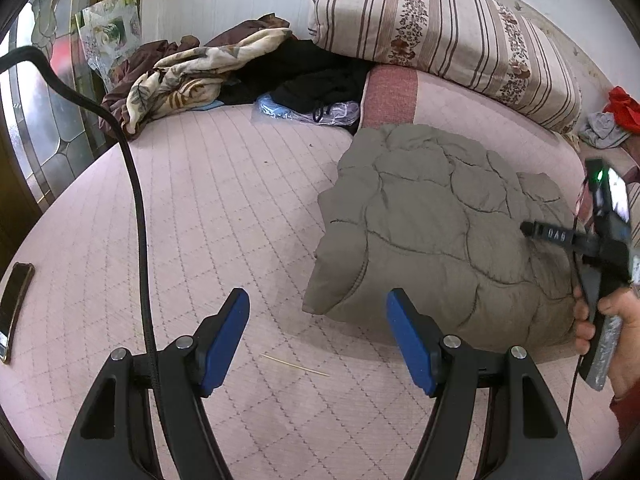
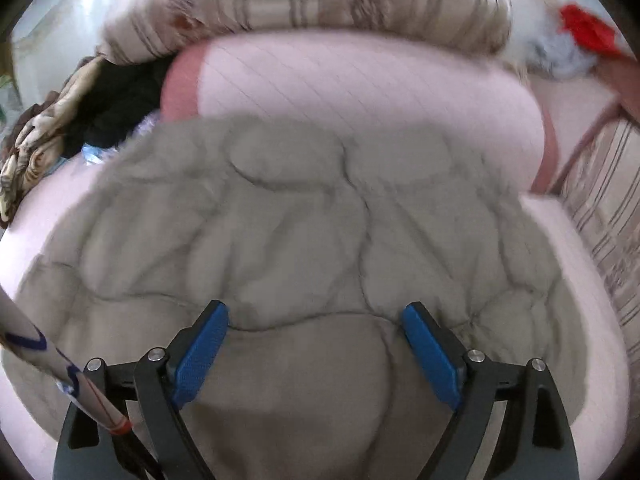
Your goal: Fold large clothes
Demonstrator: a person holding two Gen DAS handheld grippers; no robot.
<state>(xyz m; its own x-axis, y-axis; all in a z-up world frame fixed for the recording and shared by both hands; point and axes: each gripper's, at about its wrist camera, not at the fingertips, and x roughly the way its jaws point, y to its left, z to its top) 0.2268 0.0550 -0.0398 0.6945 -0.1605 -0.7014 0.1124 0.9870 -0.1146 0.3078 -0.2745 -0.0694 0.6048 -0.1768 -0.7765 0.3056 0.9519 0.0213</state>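
A grey-green quilted padded jacket (image 1: pixel 436 232) lies folded into a bulky bundle on the pink bed sheet (image 1: pixel 224 208), right of centre in the left wrist view. My left gripper (image 1: pixel 318 300) is open and empty, hovering over the sheet just left of the jacket's near corner. The right gripper's body (image 1: pixel 600 240), held in a hand, shows at the jacket's right edge. In the blurred right wrist view the jacket (image 2: pixel 304 216) fills the middle, and my right gripper (image 2: pixel 316 316) is open and empty just above its near part.
A striped floral bolster (image 1: pixel 440 28) and a pink rolled cushion (image 1: pixel 460 100) lie behind the jacket. A heap of blankets and dark clothes (image 1: pixel 224 68) sits at the back left. A phone (image 1: pixel 14 300) lies at the bed's left edge. A thin stick (image 1: pixel 294 364) lies near my left fingers.
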